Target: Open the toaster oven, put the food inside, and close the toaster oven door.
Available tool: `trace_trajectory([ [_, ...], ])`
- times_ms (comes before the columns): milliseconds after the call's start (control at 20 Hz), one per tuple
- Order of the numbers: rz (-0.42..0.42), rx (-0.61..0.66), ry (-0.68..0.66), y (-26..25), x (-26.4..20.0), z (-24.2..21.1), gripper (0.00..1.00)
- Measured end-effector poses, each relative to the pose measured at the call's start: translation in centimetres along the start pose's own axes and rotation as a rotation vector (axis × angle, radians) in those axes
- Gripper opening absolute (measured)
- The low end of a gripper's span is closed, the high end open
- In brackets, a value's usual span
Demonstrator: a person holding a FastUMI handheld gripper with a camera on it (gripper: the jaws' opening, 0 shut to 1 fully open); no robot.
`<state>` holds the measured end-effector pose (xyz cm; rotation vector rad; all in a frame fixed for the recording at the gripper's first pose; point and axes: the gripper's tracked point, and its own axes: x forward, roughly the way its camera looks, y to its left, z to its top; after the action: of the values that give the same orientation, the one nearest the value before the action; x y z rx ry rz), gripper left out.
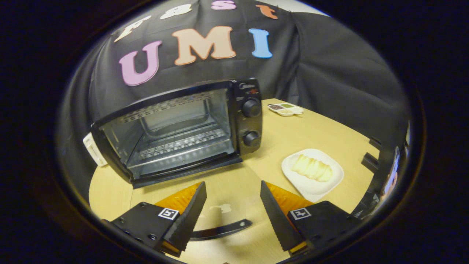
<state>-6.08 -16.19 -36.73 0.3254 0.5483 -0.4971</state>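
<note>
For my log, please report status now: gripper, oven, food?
Gripper open, holding nothing. Toaster oven door open. Food on white plate, right of oven. Nothing between.

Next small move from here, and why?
Probably swing the gripper right, toward the food on the plate. The oven looks already open: its rack is in plain view and the door handle lies low between the open, empty fingers. The food sits on the table off to the right finger's side, not yet picked up.
</note>
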Motion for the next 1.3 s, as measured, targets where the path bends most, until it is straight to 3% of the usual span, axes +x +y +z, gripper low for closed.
trace_trajectory([
  [450,-0.202,0.046,0.027,-10.7,1.9,2.7,0.94],
  [650,-0.25,-0.037,0.09,-15.2,3.3,2.0,0.95],
  [950,-0.167,-0.17,0.2,-18.0,6.4,0.9,0.94],
  [1300,-0.063,-0.135,0.25,-17.6,8.4,0.4,0.92],
])
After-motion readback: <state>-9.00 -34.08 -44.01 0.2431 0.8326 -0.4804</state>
